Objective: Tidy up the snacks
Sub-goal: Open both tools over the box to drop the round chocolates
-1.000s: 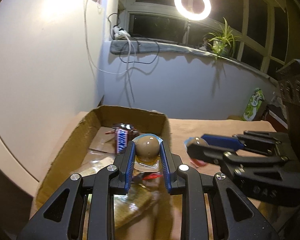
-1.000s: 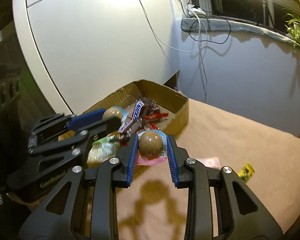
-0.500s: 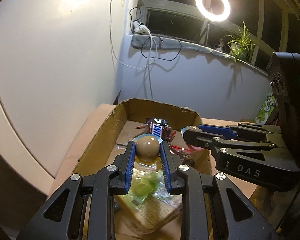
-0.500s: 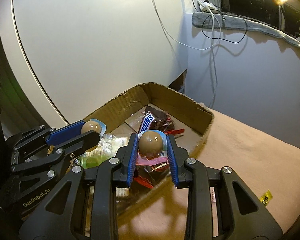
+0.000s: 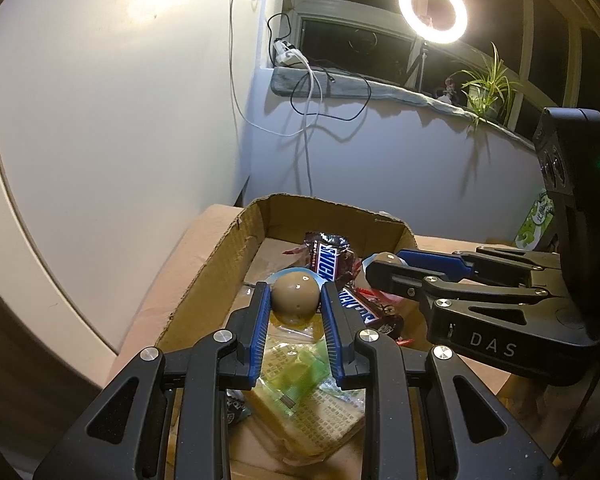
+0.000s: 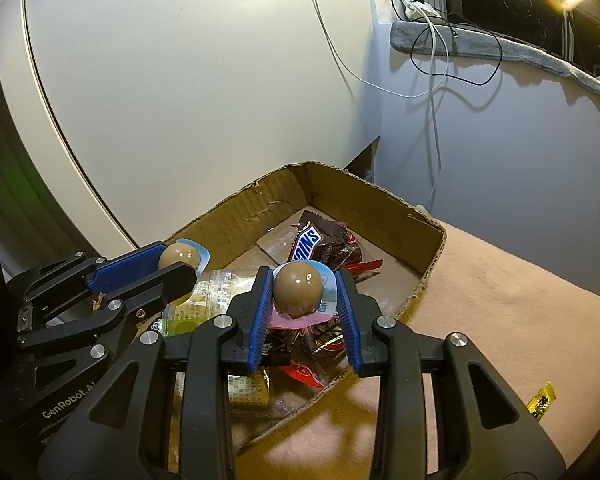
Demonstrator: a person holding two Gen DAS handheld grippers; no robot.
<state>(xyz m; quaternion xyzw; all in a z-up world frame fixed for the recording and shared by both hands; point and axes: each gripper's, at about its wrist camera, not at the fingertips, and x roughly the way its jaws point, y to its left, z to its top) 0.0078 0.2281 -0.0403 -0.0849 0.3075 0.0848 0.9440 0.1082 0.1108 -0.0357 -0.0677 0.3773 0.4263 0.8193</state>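
My left gripper (image 5: 295, 294) is shut on a brown packaged egg snack (image 5: 295, 297) and holds it above the cardboard box (image 5: 220, 256). My right gripper (image 6: 299, 289) is shut on a second brown egg snack (image 6: 298, 290) with a pink and blue wrapper, also above the box (image 6: 384, 204). The box holds Snickers bars (image 6: 308, 242), a green packet (image 5: 300, 372) and other wrapped snacks. The right gripper shows in the left wrist view (image 5: 384, 266), and the left gripper shows in the right wrist view (image 6: 176, 264).
The box sits on a tan tabletop (image 6: 500, 300) against a white cabinet (image 6: 180, 80). A small yellow packet (image 6: 542, 400) lies on the table to the right. A green carton (image 5: 536, 220) stands far right. Cables hang from the windowsill (image 5: 340, 84).
Both grippers have moved forward and left over the box, each still holding its egg snack. The right gripper went from over the table to above the box's contents.
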